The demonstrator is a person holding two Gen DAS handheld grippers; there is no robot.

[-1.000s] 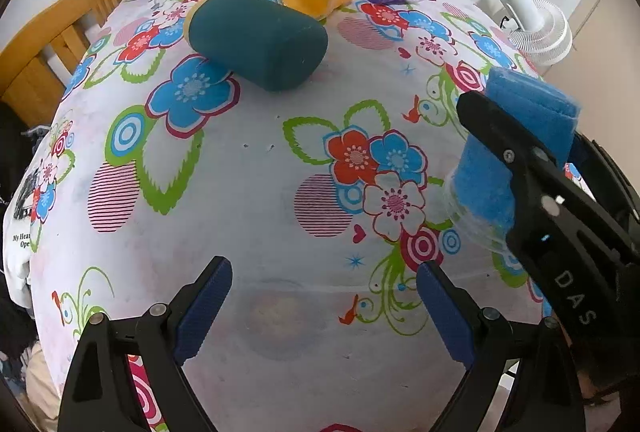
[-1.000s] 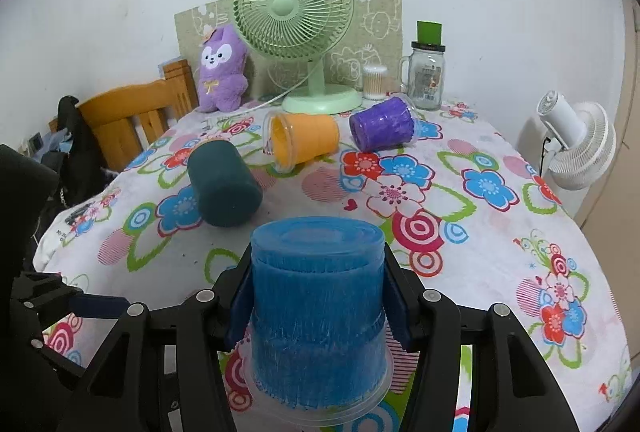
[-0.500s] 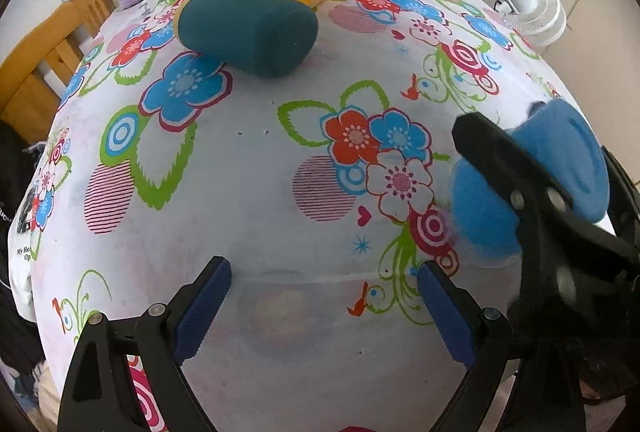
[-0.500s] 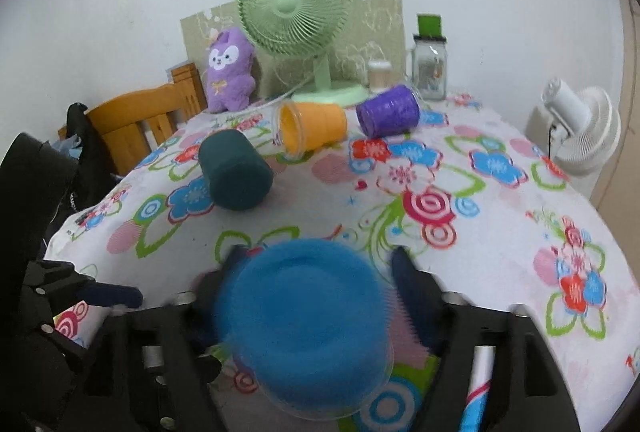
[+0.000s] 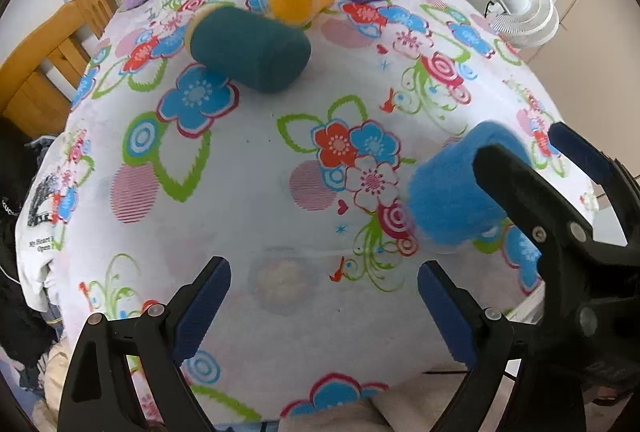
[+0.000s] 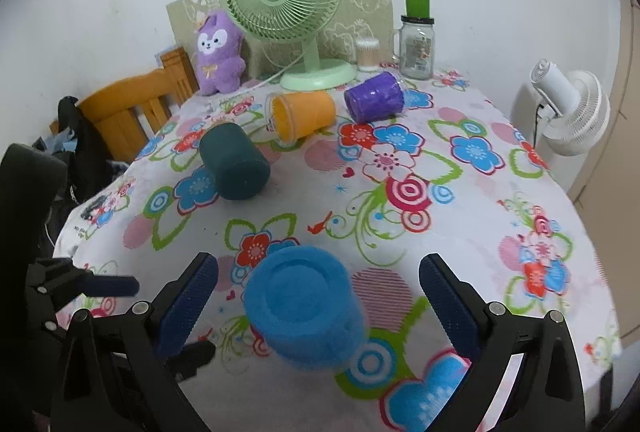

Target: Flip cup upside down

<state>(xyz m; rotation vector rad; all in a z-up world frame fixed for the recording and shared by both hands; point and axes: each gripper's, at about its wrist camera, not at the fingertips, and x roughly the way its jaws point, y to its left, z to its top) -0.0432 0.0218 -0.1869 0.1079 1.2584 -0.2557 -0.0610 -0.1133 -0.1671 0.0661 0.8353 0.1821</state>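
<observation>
A blue fuzzy cup stands upside down on the floral tablecloth, its base up and its clear rim on the cloth. My right gripper is open, its pads apart on either side of the cup and not touching it. In the left wrist view the blue cup is at the right, partly behind the right gripper's black fingers. My left gripper is open and empty over the near table edge. A dark green cup, an orange cup and a purple cup lie on their sides further back.
A green desk fan, a purple plush toy, a glass jar and a small container stand along the back edge. A wooden chair is at the left. A white fan stands at the right off the table.
The right gripper has set the blue cup down upside down on the cloth and opened, letting go of it. The left gripper has stayed open, hardly moving.
</observation>
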